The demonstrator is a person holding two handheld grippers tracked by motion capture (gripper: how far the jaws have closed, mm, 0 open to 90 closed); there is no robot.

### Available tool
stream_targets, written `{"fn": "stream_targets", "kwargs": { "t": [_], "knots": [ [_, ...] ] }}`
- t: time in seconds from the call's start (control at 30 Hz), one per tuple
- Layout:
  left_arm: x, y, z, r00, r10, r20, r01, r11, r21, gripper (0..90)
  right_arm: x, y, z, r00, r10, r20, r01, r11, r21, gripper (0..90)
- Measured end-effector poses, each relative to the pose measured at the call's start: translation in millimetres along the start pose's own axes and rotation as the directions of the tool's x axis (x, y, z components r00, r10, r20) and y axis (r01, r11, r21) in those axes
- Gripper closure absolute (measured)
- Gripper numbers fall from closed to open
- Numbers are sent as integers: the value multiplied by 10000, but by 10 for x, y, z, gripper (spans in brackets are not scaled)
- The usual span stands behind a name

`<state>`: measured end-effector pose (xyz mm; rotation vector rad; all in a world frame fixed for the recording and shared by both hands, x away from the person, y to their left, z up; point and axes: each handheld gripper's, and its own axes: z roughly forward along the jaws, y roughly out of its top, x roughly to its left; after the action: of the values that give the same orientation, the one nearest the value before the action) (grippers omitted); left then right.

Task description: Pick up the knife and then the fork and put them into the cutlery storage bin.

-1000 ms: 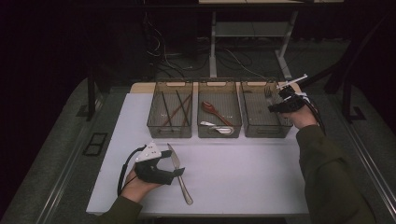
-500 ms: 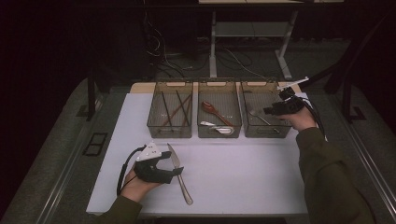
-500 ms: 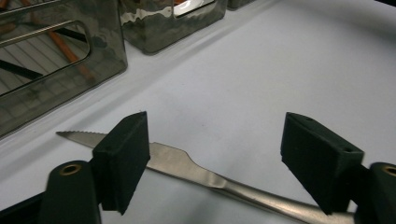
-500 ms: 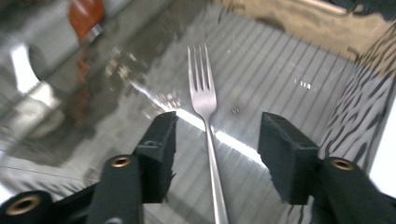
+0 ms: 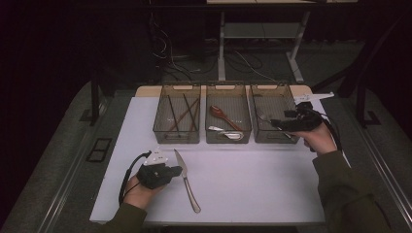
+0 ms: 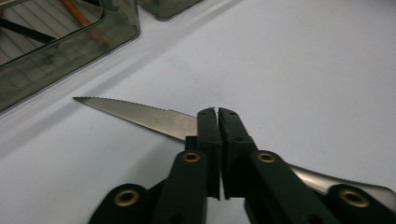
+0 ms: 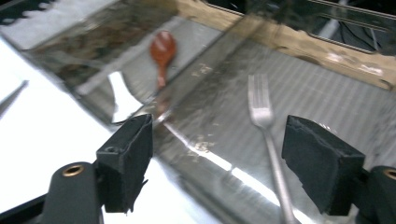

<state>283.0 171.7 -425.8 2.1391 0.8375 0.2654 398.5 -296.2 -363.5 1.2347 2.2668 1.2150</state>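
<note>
A steel knife [image 5: 187,187] lies on the white table [image 5: 252,189], its serrated blade [image 6: 140,114] pointing toward the bins. My left gripper [image 5: 179,169] rests beside it. Its jaws have just been closing and now stand together [image 6: 218,112] over the knife, which passes behind the tips, not between them. My right gripper [image 5: 274,122] hangs over the near side of the right bin [image 5: 272,87]. Its jaws have just been opening and stand wide apart [image 7: 219,140] with nothing pressed between them. A metal fork [image 7: 261,112] lies on that bin's floor beyond them.
Three clear bins stand in a row at the table's far edge. The left bin [image 5: 177,87] holds chopsticks [image 5: 182,114]. The middle bin [image 5: 228,87] holds a brown spoon [image 5: 218,112] and a white spoon [image 5: 228,133]. Dark floor and table legs lie beyond.
My right gripper has drawn back toward the bin's near right side and its jaws have parted, leaving the fork in the bin. The left hand stayed put while its jaws came together.
</note>
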Motion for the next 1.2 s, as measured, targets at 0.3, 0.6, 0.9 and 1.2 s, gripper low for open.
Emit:
{"fn": "stream_targets", "kwargs": {
  "t": [0.3, 0.6, 0.9, 1.2],
  "knots": [
    [277, 58, 144, 9919, -420, -1200, 482, 9976, 489, 891, 258, -390, -121, 9958, 78, -913, -133, 9981, -604, 188],
    [371, 111, 313, 9876, -512, -1485, 654, 9936, 926, 891, 388, -835, -275, 9979, -69, -643, 23, 9974, -716, 166],
    [312, 151, 422, 9908, -559, -1231, 674, 9935, 913, 891, 497, -1088, -329, 9976, -198, -664, 162, 9984, -543, 150],
    [116, 327, 648, 9991, 56, -427, -9, 9941, 1086, 891, 511, -1082, -302, 9978, -302, -598, 267, 9979, -594, 150]
  ]
}}
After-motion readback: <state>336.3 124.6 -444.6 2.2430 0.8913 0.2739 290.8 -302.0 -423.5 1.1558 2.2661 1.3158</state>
